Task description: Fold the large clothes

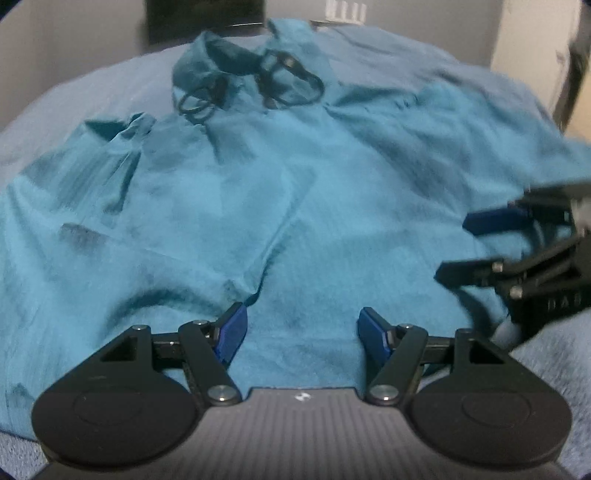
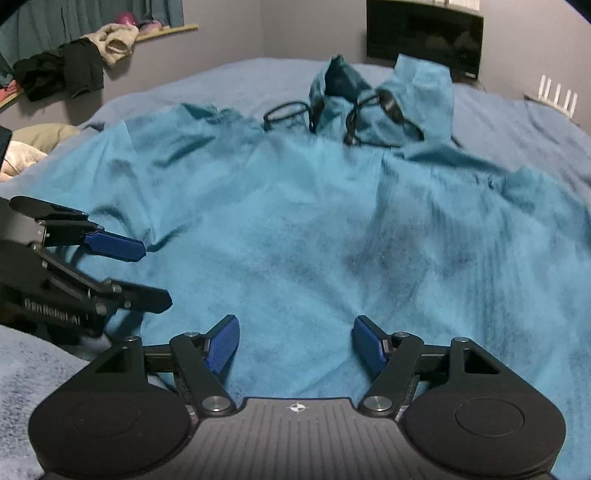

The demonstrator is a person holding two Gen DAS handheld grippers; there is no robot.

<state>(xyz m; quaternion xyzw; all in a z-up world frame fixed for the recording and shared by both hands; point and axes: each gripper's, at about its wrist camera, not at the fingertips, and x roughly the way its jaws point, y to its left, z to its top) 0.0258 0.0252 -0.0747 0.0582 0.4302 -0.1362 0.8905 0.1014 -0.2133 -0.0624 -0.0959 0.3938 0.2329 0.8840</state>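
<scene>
A large teal hooded garment (image 1: 295,192) lies spread on the bed, hood and black drawstrings (image 1: 207,99) at the far end. It also fills the right wrist view (image 2: 314,221), with the hood (image 2: 391,96) at the top. My left gripper (image 1: 301,332) is open and empty just above the garment's near hem. My right gripper (image 2: 293,339) is open and empty over the near hem too. Each gripper shows in the other's view: the right gripper (image 1: 458,247) at the right edge, the left gripper (image 2: 155,273) at the left edge, both open above the cloth.
The blue-grey bedspread (image 2: 517,122) lies under the garment. A dark screen (image 2: 424,33) and a white router (image 2: 554,94) stand behind the bed. Clothes (image 2: 74,62) are piled on a ledge at the far left, and pillows (image 2: 33,144) lie at the left.
</scene>
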